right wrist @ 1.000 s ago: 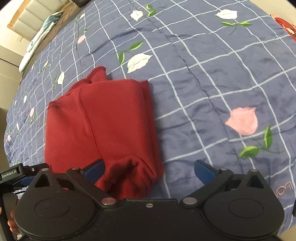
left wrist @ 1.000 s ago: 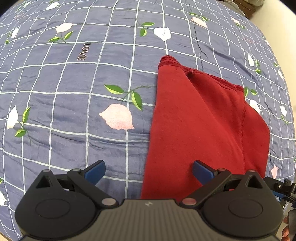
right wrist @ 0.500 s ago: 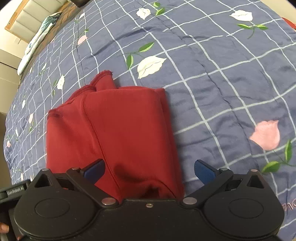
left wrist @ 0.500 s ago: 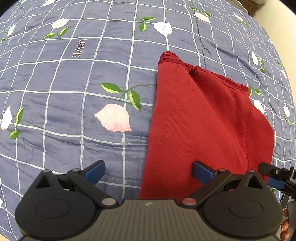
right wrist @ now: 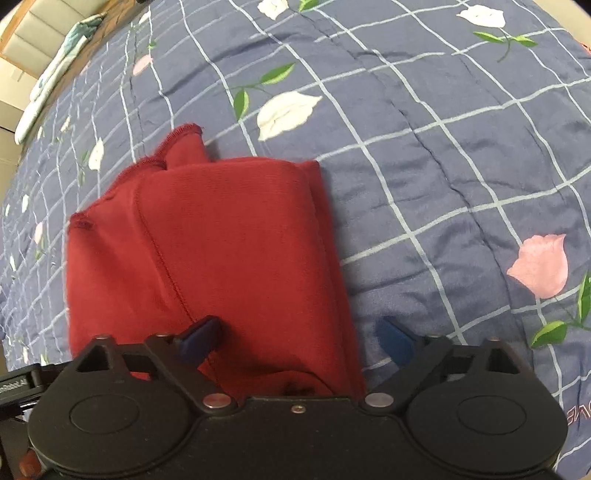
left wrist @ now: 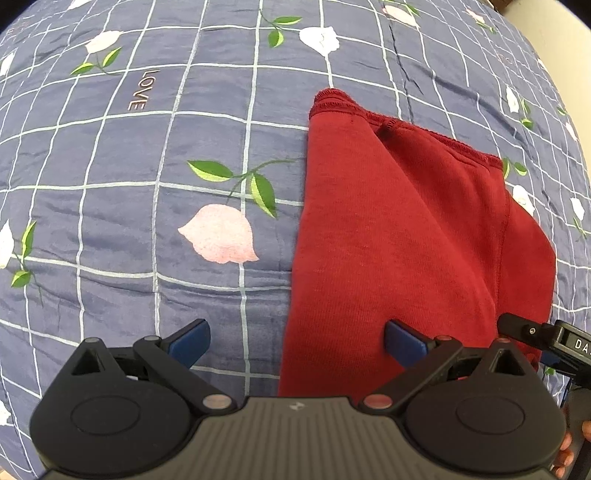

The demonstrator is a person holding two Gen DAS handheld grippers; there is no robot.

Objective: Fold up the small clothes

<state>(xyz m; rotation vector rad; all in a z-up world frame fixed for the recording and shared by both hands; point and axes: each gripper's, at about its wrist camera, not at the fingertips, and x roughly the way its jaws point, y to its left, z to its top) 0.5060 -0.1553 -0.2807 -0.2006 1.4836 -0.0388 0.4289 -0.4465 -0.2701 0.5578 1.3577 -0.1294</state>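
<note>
A dark red knit garment (left wrist: 399, 240), folded lengthwise into a narrow stack with stitched hems at its far end, lies flat on a blue quilted bedspread (left wrist: 147, 184) with a white grid and printed pink and white flowers.

Left gripper (left wrist: 297, 341): blue-tipped fingers (left wrist: 190, 341) spread wide apart, holding nothing. They straddle the garment's left edge at its near end; one tip is over the red cloth, the other over bare bedspread.

Right gripper (right wrist: 295, 338): fingers (right wrist: 397, 341) likewise wide apart, empty. They straddle the garment's right edge at the near end, the left tip over the red fabric, the right tip over the bedspread. Whether the tips touch the cloth cannot be told.

Each view shows part of the other gripper's black body at the garment's opposite side. A light padded headboard (right wrist: 40, 14) stands at the far corner in the right wrist view.
</note>
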